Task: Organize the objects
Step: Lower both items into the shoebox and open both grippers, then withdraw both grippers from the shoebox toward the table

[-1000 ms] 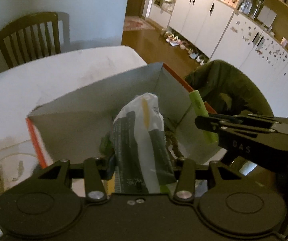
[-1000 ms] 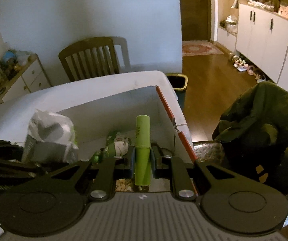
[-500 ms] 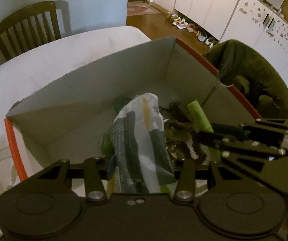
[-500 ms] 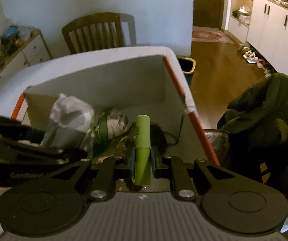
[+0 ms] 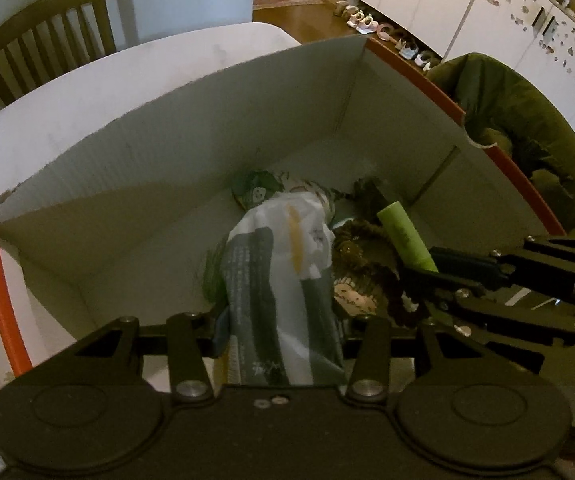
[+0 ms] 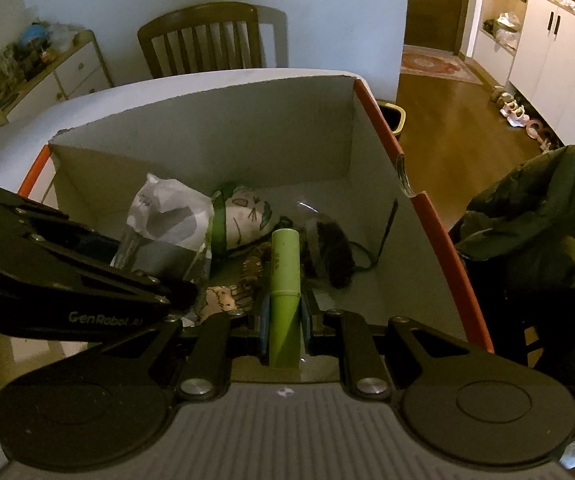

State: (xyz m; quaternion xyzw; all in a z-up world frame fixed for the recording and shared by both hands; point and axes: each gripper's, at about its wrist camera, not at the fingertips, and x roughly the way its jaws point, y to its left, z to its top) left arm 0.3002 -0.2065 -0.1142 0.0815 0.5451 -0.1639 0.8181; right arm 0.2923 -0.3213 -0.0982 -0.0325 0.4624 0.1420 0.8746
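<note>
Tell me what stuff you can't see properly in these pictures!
- Lower end of the packet: left wrist view, hidden behind the left claw.
- Print on the green tube: right wrist view, too small to read.
- Dark things on the box floor: both views, too dim to name.
- Table's near side: hidden by the box.

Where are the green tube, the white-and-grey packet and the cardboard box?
green tube [image 6: 285, 264], right wrist view, on its barrel above the pads.
white-and-grey packet [image 5: 283, 280], left wrist view, on its printed front.
cardboard box [image 6: 207, 148], right wrist view, on its far inner wall.
</note>
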